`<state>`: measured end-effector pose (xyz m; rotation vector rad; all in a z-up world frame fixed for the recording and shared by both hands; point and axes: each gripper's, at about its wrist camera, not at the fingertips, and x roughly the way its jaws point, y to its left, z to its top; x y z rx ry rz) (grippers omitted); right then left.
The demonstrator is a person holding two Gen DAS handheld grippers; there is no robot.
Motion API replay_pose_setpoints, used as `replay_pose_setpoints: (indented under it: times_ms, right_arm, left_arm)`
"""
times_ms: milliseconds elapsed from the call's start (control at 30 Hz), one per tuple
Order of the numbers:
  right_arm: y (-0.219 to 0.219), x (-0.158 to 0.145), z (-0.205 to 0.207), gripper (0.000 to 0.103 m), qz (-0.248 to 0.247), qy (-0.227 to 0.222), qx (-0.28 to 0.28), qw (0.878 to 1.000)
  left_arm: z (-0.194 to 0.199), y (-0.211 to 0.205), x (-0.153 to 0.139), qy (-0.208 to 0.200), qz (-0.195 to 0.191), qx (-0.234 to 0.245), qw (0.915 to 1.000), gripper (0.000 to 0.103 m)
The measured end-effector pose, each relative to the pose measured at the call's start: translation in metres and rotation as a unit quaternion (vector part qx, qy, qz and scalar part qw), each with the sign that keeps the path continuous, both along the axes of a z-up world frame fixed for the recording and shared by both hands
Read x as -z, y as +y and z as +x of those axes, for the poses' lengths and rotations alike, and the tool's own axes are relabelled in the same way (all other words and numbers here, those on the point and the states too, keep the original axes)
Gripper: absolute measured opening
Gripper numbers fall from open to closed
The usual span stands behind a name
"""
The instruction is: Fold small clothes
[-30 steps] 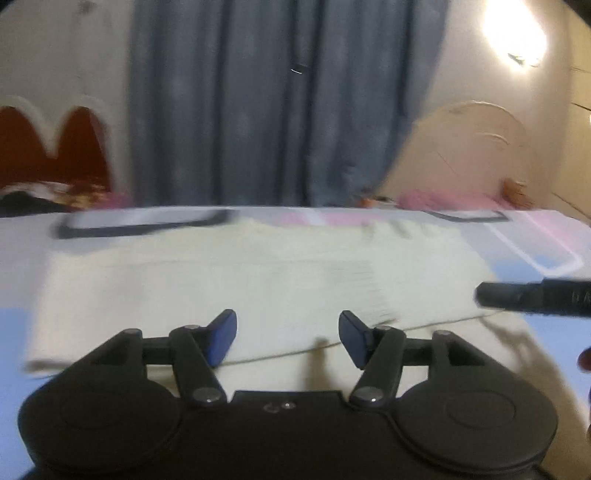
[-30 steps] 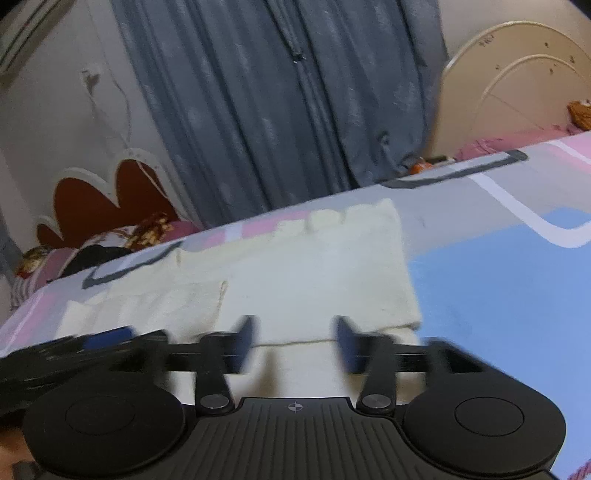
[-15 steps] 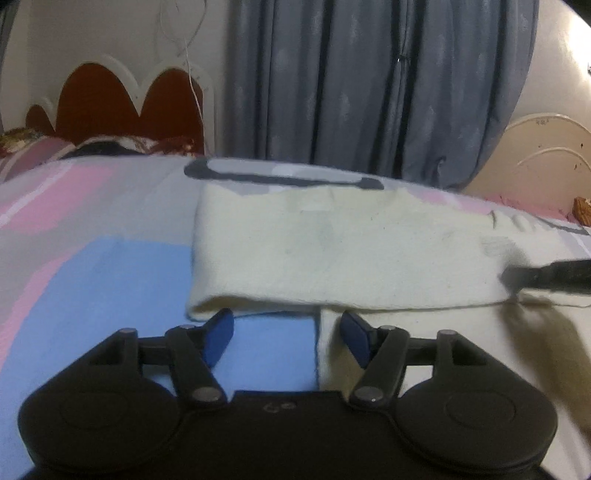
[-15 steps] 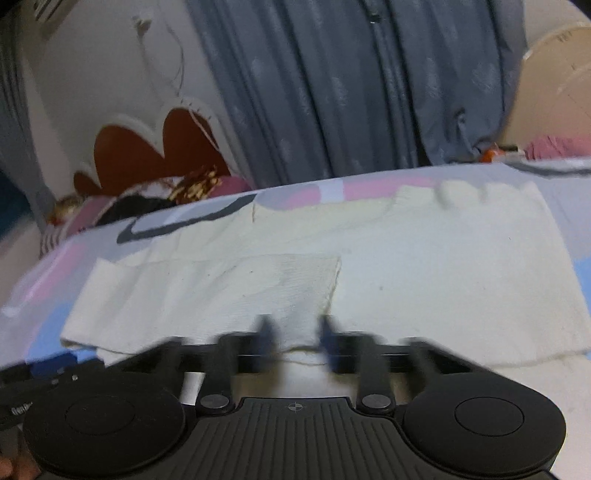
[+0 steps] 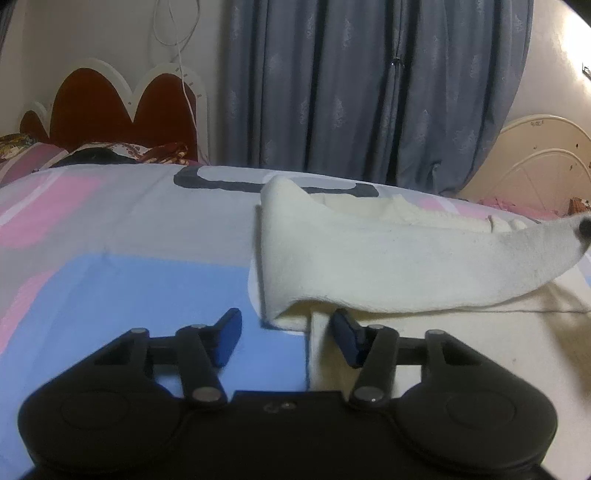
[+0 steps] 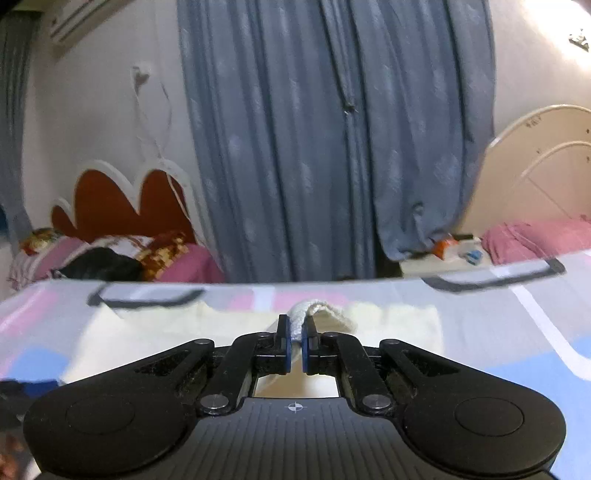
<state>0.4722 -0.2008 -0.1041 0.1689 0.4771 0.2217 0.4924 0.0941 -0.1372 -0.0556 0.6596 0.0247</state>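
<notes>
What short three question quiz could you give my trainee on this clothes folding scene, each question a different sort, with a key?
1. True or false: the right gripper is shut on the cream knitted garment.
2. Which gripper is open? A) left gripper B) right C) both
3. Fill in: the garment lies on a pink, blue and grey patterned ____.

Key: 1 true; 2 A; 3 bedsheet.

We observe dim, warm indoor lighting. Glare from a wall lamp (image 6: 561, 22) burns out the right wrist view at 1 o'clock. Fisheye distortion bends both views' edges; corners vignette black. The bedsheet (image 6: 480, 295) horizon appears motion-blurred.
</notes>
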Motion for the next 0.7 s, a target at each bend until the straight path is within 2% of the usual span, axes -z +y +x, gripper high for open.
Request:
replay_pose_setpoints:
  times_ms: [100,233,300,400,600,667,700]
  right_arm:
    - [-0.005,0.008,-0.002,0.004,0.002,0.013,0.007,1.000]
    - [-0.016,0.005,-0.016,0.004,0.005,0.003,0.019,1.000]
    - [-0.024,0.006,-0.019,0.004,-0.004,-0.005,0.035,0.999]
    - [-0.040,0.021,-0.013,0.004,0.006,0.036,0.051,0.998]
    - [-0.046,0.028,-0.021,0.004,-0.003,0.044,0.036,0.998]
    - [-0.045,0.037,-0.015,0.004,-0.016,0.070,0.041,0.997]
    - [-0.044,0.044,-0.011,0.005,-0.028,0.092,0.040,0.995]
  left_arm:
    - [-0.001,0.001,-0.002,-0.011,-0.009,0.002,0.9999,0.038]
    - [-0.002,0.002,0.001,-0.009,-0.010,0.008,0.9999,0.034]
    - [-0.002,0.001,0.001,-0.008,-0.009,0.011,0.9999,0.034]
    - [-0.002,0.001,0.002,-0.005,-0.008,0.014,0.9999,0.033]
    - [0.001,0.003,0.002,0.003,-0.005,0.016,0.9998,0.035]
    - [0.002,0.003,0.001,0.007,-0.005,0.020,0.9998,0.036]
    - [0.001,0.004,0.000,0.012,-0.003,0.022,0.9997,0.041]
